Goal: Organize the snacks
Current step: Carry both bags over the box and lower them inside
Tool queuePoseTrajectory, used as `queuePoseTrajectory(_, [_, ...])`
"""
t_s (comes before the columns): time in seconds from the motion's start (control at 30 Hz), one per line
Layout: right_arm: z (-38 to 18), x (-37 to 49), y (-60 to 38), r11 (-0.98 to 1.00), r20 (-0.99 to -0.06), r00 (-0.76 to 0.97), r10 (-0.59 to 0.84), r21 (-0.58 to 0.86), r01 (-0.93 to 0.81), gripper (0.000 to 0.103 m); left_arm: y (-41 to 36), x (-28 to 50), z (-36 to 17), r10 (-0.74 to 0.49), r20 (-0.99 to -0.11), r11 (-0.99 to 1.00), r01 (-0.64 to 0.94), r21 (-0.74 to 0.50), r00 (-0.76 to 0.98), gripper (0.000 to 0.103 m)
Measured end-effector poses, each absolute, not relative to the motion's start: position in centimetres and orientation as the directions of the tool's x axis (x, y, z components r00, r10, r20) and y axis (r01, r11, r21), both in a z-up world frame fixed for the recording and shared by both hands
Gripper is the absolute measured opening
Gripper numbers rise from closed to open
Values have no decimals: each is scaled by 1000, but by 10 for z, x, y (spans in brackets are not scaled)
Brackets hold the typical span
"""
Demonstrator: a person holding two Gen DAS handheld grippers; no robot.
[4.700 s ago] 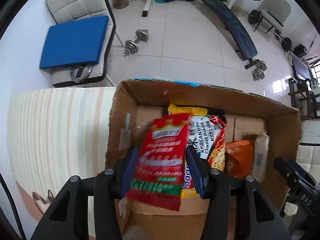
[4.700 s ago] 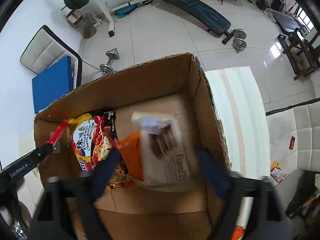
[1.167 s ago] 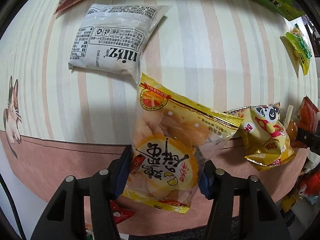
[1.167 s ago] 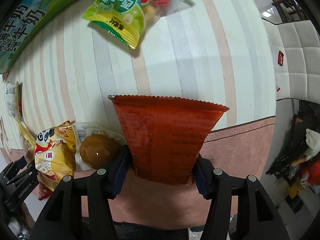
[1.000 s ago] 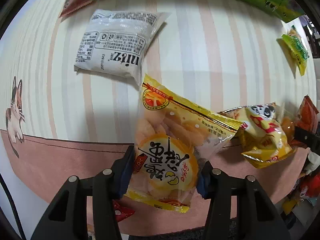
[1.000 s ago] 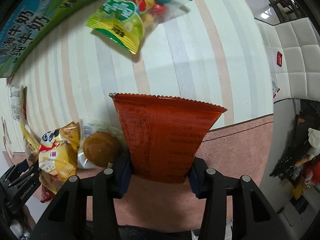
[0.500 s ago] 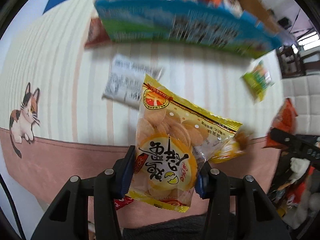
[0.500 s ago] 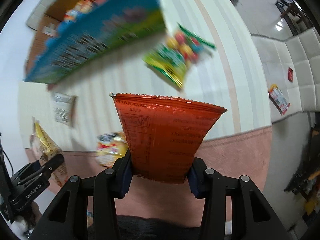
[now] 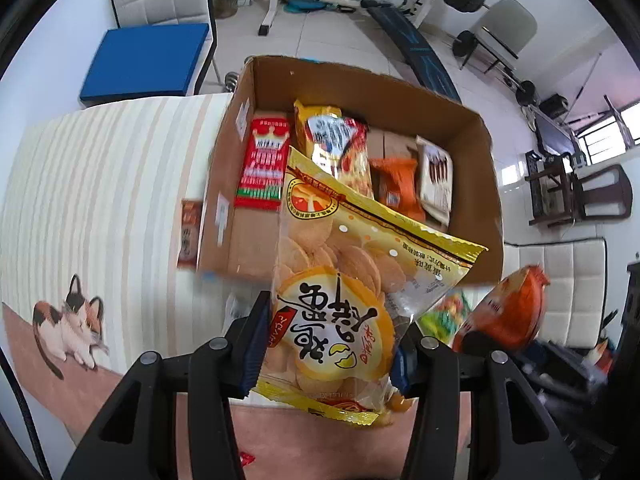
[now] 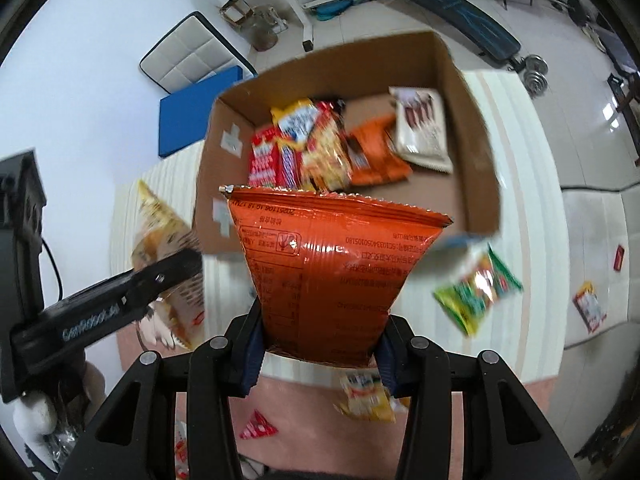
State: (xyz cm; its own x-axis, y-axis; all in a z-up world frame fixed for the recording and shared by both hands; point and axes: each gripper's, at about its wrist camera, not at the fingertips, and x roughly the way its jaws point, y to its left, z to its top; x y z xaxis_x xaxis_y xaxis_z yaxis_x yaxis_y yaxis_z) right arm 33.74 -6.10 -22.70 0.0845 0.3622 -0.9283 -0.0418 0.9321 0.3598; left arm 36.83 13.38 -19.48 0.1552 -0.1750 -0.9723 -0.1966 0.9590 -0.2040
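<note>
My left gripper [image 9: 326,344] is shut on a yellow bag of round crackers [image 9: 344,280], held up in front of the open cardboard box [image 9: 486,168]. My right gripper [image 10: 320,346] is shut on a red-orange snack bag [image 10: 332,272], also held before the box [image 10: 478,152]. The box holds several snack packs: a red one [image 9: 264,160], a yellow noodle pack [image 9: 336,140], an orange one [image 9: 396,188] and a white one [image 9: 434,176]. The right gripper's bag shows at the right of the left wrist view [image 9: 508,308]. The left gripper shows at the left of the right wrist view [image 10: 132,288].
The box stands on a striped tablecloth [image 9: 100,184] with a cat picture [image 9: 68,328]. A green candy bag [image 10: 478,284], a small yellow snack [image 10: 366,396] and a red packet [image 10: 256,426] lie on the table. A brown packet [image 9: 188,232] lies left of the box. Gym gear stands on the floor behind.
Both grippers have lifted their bags off the table and swung up toward the box. The view now looks into the box rather than down at the tablecloth.
</note>
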Motion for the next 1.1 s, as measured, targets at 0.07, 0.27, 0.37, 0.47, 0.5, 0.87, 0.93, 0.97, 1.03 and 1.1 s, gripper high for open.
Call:
queuePoseTrajectory(0.07, [-235, 357, -51, 934, -932, 65, 356, 354, -43, 49, 141, 392, -206, -196, -973, 950, -222, -219, 122, 47])
queuePoseTrajectory(0.27, [-278, 400, -29, 941, -941, 6, 339, 338, -22, 49, 147, 439, -239, -191, -981, 949, -248, -196, 46, 47])
queuePoseTrajectory(0.37, [-297, 413, -20, 948, -948, -19, 318, 319, -27, 49, 148, 453, -260, -199, -980, 948, -255, -191, -6, 47])
queuePoseTrajectory(0.47, [-314, 421, -14, 953, -953, -43, 301, 302, -29, 49, 149, 460, -281, -206, -977, 947, -262, -184, -58, 47])
queuePoseTrajectory(0.5, [-319, 423, -12, 953, -953, -49, 299, 301, -29, 49, 150, 462, -289, -206, -976, 948, -264, -180, -76, 47])
queuePoseTrajectory(0.87, [-355, 428, 0, 947, -940, -123, 317, 321, -15, 50, 153, 466, -319, -216, -964, 948, -270, -169, -156, 48])
queuePoseTrajectory(0.93, [-361, 428, 3, 945, -933, -160, 321, 327, -12, 52, 152, 465, -320, -222, -961, 948, -267, -174, -162, 48])
queuePoseTrajectory(0.97, [-361, 428, 3, 945, -934, -164, 319, 325, -15, 55, 151, 465, -319, -219, -962, 950, -262, -171, -165, 48])
queuePoseTrajectory(1.03, [-360, 427, 4, 947, -935, -167, 312, 320, -24, 80, 152, 466, -318, -227, -960, 949, -260, -180, -163, 52])
queuePoseTrajectory(1.1, [-359, 426, 4, 948, -937, -168, 308, 317, -30, 83, 153, 466, -316, -227, -962, 948, -259, -183, -150, 56])
